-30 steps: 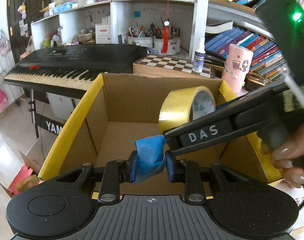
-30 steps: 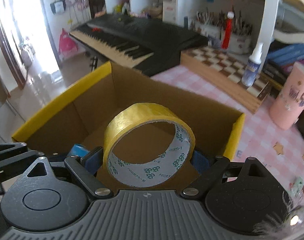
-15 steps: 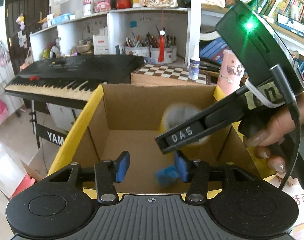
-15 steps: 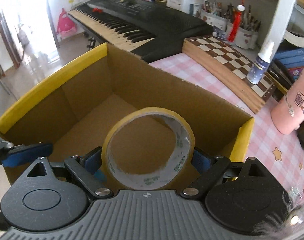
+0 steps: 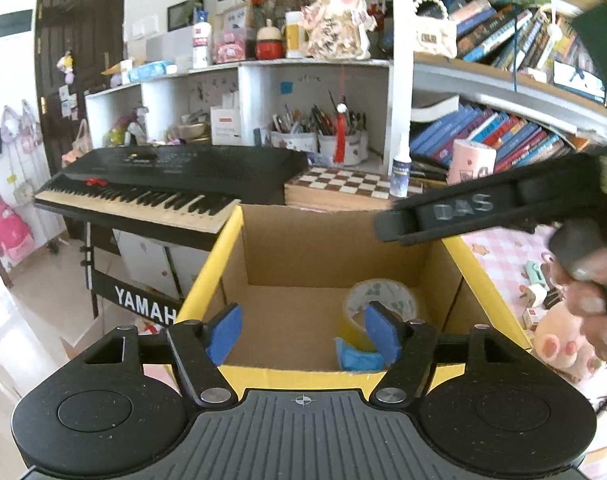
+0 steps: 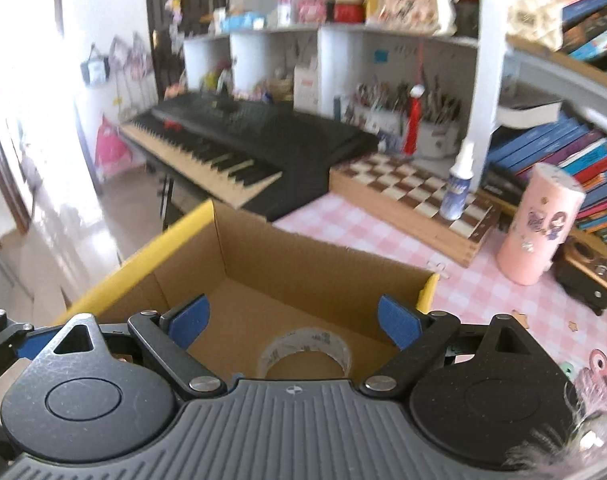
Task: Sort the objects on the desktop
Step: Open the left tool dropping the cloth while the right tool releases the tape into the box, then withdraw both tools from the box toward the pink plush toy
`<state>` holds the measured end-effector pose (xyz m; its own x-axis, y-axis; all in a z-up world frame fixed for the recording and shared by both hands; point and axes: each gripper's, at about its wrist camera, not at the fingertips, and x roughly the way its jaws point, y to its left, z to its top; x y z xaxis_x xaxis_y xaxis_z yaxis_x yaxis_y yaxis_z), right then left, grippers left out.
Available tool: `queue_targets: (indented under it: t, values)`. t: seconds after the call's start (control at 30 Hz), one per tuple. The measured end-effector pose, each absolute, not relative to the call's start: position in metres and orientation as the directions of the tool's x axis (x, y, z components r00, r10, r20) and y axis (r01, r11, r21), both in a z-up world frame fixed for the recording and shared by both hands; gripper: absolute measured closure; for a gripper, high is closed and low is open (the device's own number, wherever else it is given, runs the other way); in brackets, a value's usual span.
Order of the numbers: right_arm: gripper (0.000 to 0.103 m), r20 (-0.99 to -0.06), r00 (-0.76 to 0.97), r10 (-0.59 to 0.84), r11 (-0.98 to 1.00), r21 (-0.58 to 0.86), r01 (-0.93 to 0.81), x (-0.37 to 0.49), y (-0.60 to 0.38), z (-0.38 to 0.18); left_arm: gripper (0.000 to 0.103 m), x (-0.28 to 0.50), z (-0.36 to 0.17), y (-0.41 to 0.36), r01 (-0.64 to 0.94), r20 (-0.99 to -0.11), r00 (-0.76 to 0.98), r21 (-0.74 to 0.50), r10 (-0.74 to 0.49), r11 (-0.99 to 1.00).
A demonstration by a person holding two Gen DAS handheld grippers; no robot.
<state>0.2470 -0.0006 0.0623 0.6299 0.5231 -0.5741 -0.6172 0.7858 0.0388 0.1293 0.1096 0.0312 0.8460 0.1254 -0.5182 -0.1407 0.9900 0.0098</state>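
Left wrist view: the left gripper point(image 5: 301, 334) hangs over the cardboard box point(image 5: 451, 252), jaws opening and empty. On the box floor at five o'clock, a tape roll point(image 5: 383, 296) lies beside a blue scrap point(image 5: 353, 356). The right gripper point(image 6: 293, 322) is spread wide, holding nothing.

The tape roll point(image 5: 379, 304) lies in the box point(image 5: 335, 236), a crumpled scrap point(image 5: 357, 356) before it.

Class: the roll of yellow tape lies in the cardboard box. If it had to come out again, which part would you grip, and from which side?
Probably from above: the tape roll rests on the cardboard box floor, walled all round. Put one of the jaws inside its open core, one outside, pinching the band.
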Motion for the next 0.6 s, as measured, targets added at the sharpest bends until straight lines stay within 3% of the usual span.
queue_targets:
  t: [0.43, 0.6]
  values:
    - [0.013, -0.416, 0.797, 0.438, 0.892, 0.093, -0.442, 0.163, -0.063, 0.070, 0.029, 0.086, 0.038, 0.128, -0.202, -0.489, 0.856, -0.024, 0.165, 0.979]
    - [0.013, -0.416, 0.822, 0.390, 0.921, 0.161, -0.355, 0.137, -0.085, 0.061, 0.029, 0.069, 0.039, 0.132, -0.208, -0.488, 0.856, -0.026, 0.169, 0.978]
